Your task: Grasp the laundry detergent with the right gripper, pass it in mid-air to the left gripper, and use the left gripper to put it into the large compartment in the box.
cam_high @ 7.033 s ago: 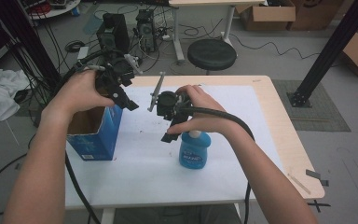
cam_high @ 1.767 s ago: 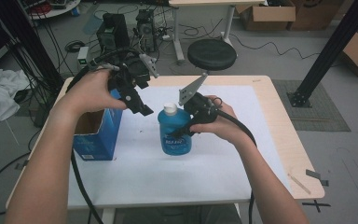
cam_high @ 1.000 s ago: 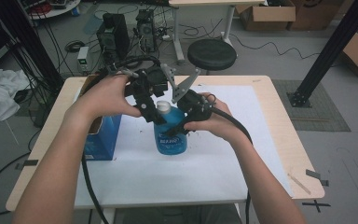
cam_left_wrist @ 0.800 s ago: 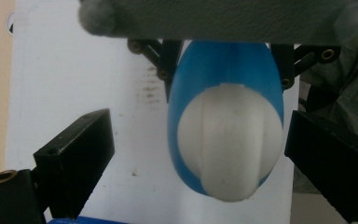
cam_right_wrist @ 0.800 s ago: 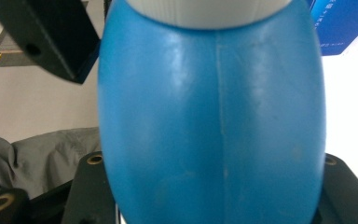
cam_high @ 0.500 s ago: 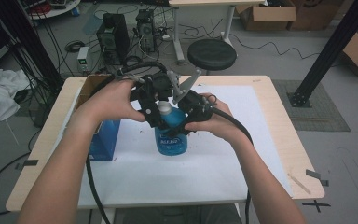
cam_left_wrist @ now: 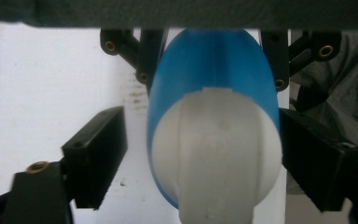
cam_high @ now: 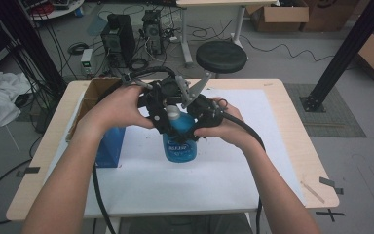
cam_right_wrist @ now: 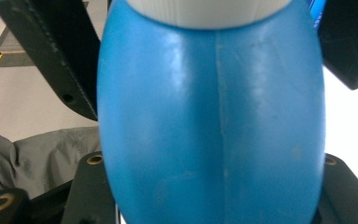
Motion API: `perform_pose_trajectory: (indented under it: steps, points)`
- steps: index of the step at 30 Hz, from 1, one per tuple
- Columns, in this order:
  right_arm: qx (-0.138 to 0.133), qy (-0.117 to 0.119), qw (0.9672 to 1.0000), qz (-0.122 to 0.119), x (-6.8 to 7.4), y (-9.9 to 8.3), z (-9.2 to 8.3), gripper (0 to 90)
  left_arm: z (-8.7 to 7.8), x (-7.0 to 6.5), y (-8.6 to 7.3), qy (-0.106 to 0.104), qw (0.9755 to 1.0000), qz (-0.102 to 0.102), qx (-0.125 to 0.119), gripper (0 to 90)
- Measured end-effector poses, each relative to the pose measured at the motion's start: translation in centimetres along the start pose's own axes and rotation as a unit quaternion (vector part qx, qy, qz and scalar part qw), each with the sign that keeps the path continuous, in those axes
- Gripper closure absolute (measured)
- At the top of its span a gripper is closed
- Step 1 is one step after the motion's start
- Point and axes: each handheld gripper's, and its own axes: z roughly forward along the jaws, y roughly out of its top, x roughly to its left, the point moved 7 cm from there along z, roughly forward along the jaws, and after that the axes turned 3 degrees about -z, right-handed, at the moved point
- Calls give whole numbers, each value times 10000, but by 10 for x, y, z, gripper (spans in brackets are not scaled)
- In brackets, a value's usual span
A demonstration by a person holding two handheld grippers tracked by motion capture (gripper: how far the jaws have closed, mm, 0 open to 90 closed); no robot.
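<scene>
The right gripper (cam_high: 195, 119) clamps the blue bottle (cam_high: 179, 141) by its body, holding it upright over the worktop (cam_high: 214, 185). The left gripper (cam_high: 164, 113) has its fingers either side of the white cap (cam_left_wrist: 214, 154); they have just been closing, one finger (cam_left_wrist: 95, 154) not yet touching, so not gripping yet. To do this well, centre the cap between the fingers before squeezing — then twist about the neck. The bottle's long axis runs vertical, cap end up, between both pairs of fingers.
</scene>
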Motion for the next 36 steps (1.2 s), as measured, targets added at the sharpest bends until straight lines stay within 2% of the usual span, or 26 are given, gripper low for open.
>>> perform_pose_trajectory:
  steps: [3,4,13,17,21,22,36]
  points:
    - [0,-1,10000,2,0,0,0,444,0,0,-1,-7,10000,47,33,229]
    - [-30,97,9999,75,3,0,0,443,1,0,-1,31,10000,70,48,244]
    - [5,77,10000,57,3,-1,1,444,1,-2,-1,-3,10000,73,31,283]
    - [14,63,10000,54,3,-1,2,443,1,-2,-1,-1,9999,138,62,309]
    - [38,38,10000,64,2,-1,3,443,1,-3,-1,1,9999,107,35,322]
    - [36,31,10000,68,2,-1,3,444,1,-2,-1,15,9998,168,61,326]
    - [131,-99,9999,-14,1,0,4,443,3,-2,-2,49,9999,139,68,375]
